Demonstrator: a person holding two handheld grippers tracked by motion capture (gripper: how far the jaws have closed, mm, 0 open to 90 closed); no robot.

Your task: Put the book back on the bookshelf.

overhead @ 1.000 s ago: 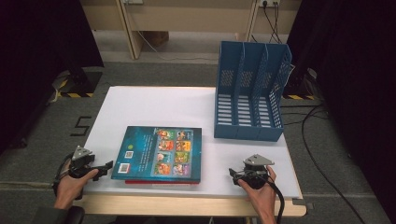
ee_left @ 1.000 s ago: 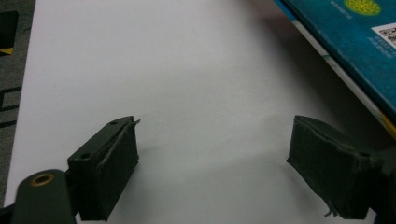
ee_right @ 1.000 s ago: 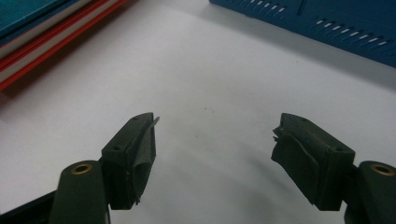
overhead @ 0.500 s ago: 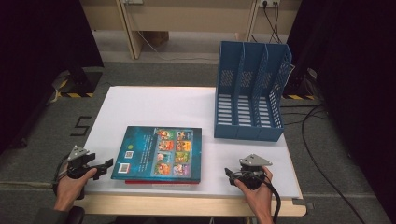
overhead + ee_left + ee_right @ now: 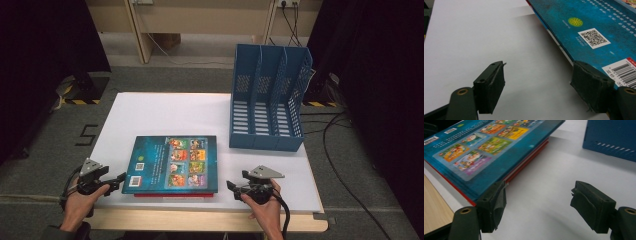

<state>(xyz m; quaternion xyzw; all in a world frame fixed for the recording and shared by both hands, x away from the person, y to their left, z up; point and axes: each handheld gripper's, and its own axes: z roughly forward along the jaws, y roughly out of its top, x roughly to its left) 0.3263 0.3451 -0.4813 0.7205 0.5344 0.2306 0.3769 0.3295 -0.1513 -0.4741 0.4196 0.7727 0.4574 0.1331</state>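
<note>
A blue book (image 5: 172, 164) lies flat on the white desk (image 5: 165, 115) between both grippers. The left gripper (image 5: 114, 181) has just been closing, fingers apart around nothing. The right gripper (image 5: 231, 186) gapes wide, empty. A red book beneath is mostly hidden.

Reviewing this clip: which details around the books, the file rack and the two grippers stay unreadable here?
- Red book, right gripper view: cover hidden under the blue book.
- Blue book's small print, high view: too small to read; its barcode is cut by the left gripper view's edge.
- File rack, high view: slot floors hidden by its walls.
- Left gripper, right gripper: whether a pad touches the books is unclear.
</note>
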